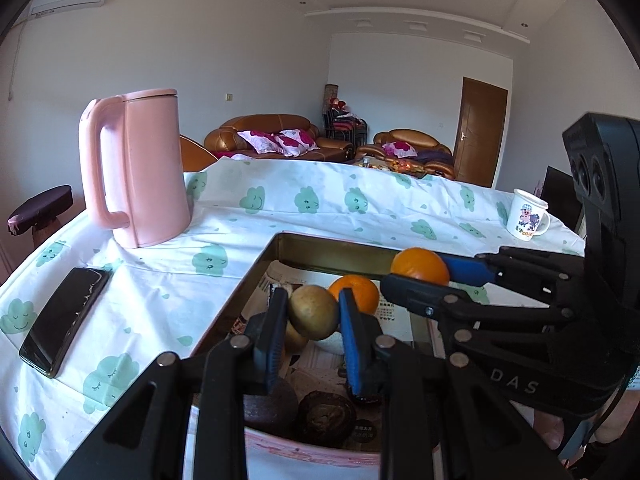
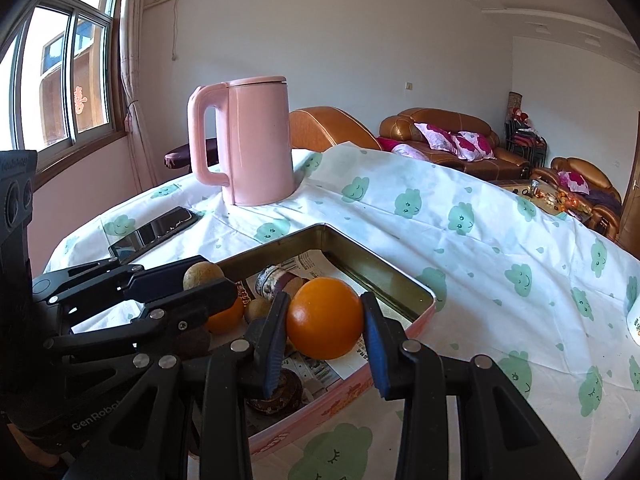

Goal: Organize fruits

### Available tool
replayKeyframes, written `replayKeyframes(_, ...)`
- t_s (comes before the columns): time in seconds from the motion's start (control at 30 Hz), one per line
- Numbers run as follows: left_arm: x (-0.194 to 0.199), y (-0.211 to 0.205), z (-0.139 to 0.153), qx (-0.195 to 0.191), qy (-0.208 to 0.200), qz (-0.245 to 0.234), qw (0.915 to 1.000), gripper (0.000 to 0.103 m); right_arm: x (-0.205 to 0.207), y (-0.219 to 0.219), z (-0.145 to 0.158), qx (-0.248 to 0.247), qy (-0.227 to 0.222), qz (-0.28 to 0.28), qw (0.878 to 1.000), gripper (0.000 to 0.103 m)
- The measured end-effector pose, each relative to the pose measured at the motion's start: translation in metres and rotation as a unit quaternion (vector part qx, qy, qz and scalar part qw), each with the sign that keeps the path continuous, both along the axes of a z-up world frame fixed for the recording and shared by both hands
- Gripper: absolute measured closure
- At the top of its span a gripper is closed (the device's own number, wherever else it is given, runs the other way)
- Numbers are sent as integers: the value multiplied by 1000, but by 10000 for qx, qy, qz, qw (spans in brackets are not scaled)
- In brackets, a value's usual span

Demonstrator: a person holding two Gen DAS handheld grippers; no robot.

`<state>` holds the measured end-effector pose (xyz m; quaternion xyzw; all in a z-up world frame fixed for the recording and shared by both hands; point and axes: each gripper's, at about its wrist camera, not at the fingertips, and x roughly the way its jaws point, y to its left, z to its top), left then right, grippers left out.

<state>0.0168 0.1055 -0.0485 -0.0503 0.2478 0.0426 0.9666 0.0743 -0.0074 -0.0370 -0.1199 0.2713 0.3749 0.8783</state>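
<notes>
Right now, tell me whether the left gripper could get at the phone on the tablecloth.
Probably not yet. The left gripper is shut on a brownish fruit over the tin tray. The phone lies flat to its left with bare cloth between, so the path looks free once that fruit is released.

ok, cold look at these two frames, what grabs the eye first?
Two grippers side by side over a fruit tin: the right gripper is clamped on an orange, the left gripper on a brownish-yellow fruit. Next is the tall pink kettle, standing upright on the cloud-print tablecloth beyond the tin, with a dark phone lying flat on the left.
</notes>
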Motion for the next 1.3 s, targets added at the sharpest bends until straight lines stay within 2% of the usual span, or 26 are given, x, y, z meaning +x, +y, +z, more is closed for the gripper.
replayKeyframes(0.23,3,6,-10,-33,202,44,9998,76,5,6,-9,-211,97,-30,9997,65)
replayKeyframes(0.77,6,7,-20,-9,368,31,9993,76,8,18,-22,-483,323,93,9983,65)
replayKeyframes(0.83,5,8,-20,-24,364,44,9993,76,8,17,-21,-525,262,27,9983,57)
replayKeyframes(0.93,3,9,-19,-14,341,59,9994,69,7,13,-18,-458,279,30,9986,54)
replayKeyframes(1.0,-2,8,-16,2,263,57,9996,52,6,7,-13,-387,227,-23,9990,53)
replayKeyframes(1.1,-9,7,-10,29,108,96,9999,39,3,-2,-6,-256,176,-120,9994,45)
replayKeyframes(1.3,-14,4,-2,88,2,109,9999,33,-2,-9,2,-156,60,-226,9996,41)
